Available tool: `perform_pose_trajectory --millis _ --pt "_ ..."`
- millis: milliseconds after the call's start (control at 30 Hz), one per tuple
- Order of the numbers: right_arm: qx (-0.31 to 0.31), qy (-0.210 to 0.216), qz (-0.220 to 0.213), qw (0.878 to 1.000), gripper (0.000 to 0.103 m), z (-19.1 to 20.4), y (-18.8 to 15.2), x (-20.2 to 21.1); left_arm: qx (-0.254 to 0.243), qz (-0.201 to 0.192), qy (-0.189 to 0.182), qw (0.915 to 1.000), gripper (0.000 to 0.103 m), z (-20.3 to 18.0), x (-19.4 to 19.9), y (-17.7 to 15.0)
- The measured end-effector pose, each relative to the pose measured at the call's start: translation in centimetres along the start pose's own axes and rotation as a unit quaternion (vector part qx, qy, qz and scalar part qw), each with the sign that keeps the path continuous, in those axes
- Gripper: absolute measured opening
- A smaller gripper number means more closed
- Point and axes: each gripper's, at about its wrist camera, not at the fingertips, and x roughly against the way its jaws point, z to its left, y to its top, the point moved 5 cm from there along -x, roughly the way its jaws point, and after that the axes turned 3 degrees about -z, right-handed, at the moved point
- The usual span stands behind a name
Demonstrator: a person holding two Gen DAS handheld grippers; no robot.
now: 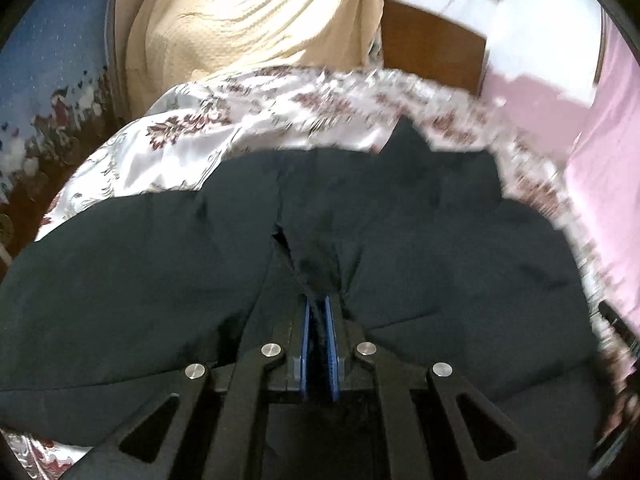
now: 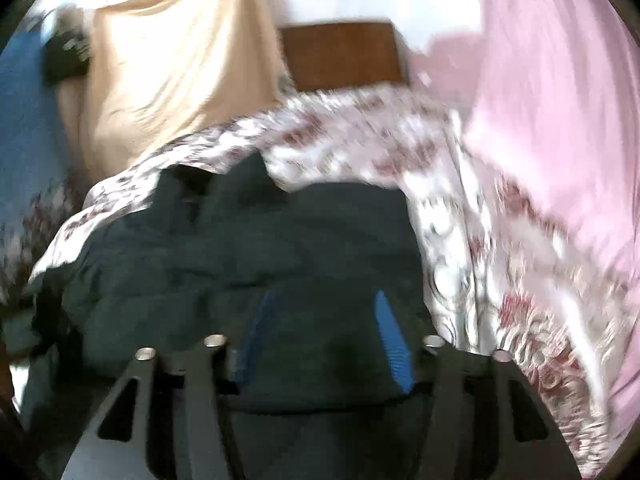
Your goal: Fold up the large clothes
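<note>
A large dark navy cloth garment [image 1: 420, 208] lies spread over a shiny white satin bedcover with maroon flower print [image 1: 192, 136]. The left gripper [image 1: 319, 312] has its blue pads squeezed together on a pinched-up ridge of the garment near its middle seam. The right gripper [image 2: 324, 336] hangs above the garment, pads partly apart, nothing gripped. Beyond the garment hang a cream curtain [image 1: 248, 20] and a pink cloth [image 2: 552, 92]
</note>
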Motion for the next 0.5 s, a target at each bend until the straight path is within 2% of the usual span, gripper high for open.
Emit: perform_pose_trajectory --millis 67,200,400,500 --pt "-0.041 0.014 0.036 0.998 0.025 -1.7 -1.0 -2.1 -0.009 0.005 0.012 0.9999 0.009 0.3 -0.6 -0.8" --pt "-0.039 0.019 0.094 0.995 0.023 -1.8 -3.8 -5.5 -0.007 0.015 0.021 0.9997 0.01 0.9 -1.9 -2.0" --pt "0.003 -0.013 0.101 0.995 0.022 -0.3 -4.7 -7.2 -0.005 0.018 0.024 0.9995 0.011 1.0 -2.6 -2.6" --pt "-0.002 -0.01 0.097 0.995 0.023 -0.2 -4.6 -7.2 0.037 0.012 -0.01 0.9992 0.021 1.8 -2.1 -2.5"
